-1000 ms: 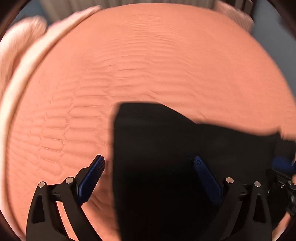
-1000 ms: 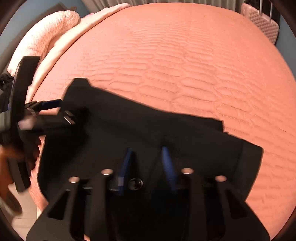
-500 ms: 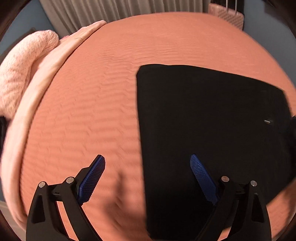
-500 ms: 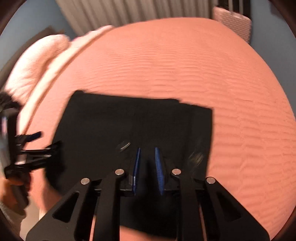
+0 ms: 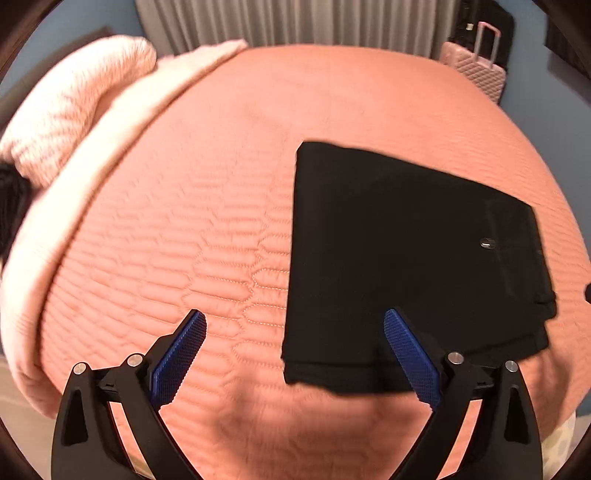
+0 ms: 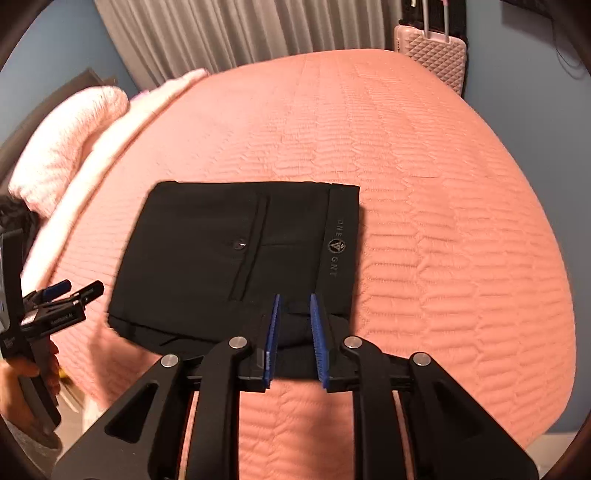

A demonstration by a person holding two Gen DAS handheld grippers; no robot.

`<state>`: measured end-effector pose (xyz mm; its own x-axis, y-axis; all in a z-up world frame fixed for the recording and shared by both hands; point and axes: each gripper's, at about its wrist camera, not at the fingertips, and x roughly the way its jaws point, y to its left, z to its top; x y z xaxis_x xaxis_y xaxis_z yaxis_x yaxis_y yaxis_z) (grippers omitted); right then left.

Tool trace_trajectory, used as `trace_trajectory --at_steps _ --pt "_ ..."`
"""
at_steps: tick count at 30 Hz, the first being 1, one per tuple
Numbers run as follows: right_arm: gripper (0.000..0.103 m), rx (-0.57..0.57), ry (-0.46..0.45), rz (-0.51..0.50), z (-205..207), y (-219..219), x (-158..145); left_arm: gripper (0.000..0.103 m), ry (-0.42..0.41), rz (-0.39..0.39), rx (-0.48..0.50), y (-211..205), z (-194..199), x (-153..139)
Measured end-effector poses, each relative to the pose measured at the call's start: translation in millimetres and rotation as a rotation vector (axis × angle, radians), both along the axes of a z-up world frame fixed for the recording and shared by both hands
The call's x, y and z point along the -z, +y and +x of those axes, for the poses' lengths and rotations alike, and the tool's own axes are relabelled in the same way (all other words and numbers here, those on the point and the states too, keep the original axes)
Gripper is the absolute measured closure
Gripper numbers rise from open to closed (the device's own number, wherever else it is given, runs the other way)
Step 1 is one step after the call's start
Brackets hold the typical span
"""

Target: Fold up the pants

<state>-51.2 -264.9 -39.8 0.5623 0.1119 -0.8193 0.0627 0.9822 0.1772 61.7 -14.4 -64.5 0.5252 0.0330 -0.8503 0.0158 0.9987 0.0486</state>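
The black pants [image 5: 399, 258] lie folded into a flat rectangle on the salmon quilted bedspread [image 5: 207, 229]. In the right wrist view the pants [image 6: 229, 258] show a back pocket button and a printed waistband at their right edge. My left gripper [image 5: 293, 332] is wide open and empty, held above the bed at the pants' near left corner. It also shows at the left edge of the right wrist view [image 6: 74, 291]. My right gripper [image 6: 294, 310] has its blue pads a small gap apart with nothing between them, above the pants' near edge.
A fluffy pink pillow [image 5: 74, 103] and a pale blanket [image 5: 110, 140] lie along the left side of the bed. A pink suitcase [image 6: 430, 55] stands beyond the far right corner. Grey curtains [image 6: 240, 29] hang behind the bed.
Both grippers have pulled back and up from the pants. The right gripper let go of the cloth. The pants now lie flat and still on the bed.
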Motion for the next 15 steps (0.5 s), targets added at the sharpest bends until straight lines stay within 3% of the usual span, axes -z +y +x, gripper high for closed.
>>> trace_trajectory --at_steps 5,8,9,11,12,13,15 --pt "0.085 -0.035 -0.001 -0.023 -26.4 13.5 -15.3 0.006 -0.074 0.115 0.055 -21.6 -38.2 -30.6" --pt "0.085 -0.067 -0.023 -0.040 -40.2 30.7 -27.7 0.006 -0.089 0.123 0.073 -23.2 -40.2 -43.6" --pt "0.080 -0.076 -0.033 -0.051 -44.4 35.6 -32.3 0.006 -0.092 0.119 0.079 -25.3 -44.2 -47.0" --pt "0.045 -0.069 -0.074 -0.084 -52.2 44.3 -39.7 0.006 -0.098 0.125 0.078 -29.8 -51.7 -53.3" --pt "0.019 -0.059 -0.112 -0.106 -59.0 49.1 -47.2 0.006 -0.101 0.127 0.075 -32.2 -55.3 -55.7" --pt "0.010 -0.057 -0.140 -0.127 -63.2 52.7 -52.1 0.006 -0.102 0.128 0.076 -35.2 -58.4 -59.1" --pt "0.010 -0.062 -0.164 -0.173 -67.7 58.5 -58.2 0.006 -0.112 0.134 0.074 -40.6 -61.4 -62.0"
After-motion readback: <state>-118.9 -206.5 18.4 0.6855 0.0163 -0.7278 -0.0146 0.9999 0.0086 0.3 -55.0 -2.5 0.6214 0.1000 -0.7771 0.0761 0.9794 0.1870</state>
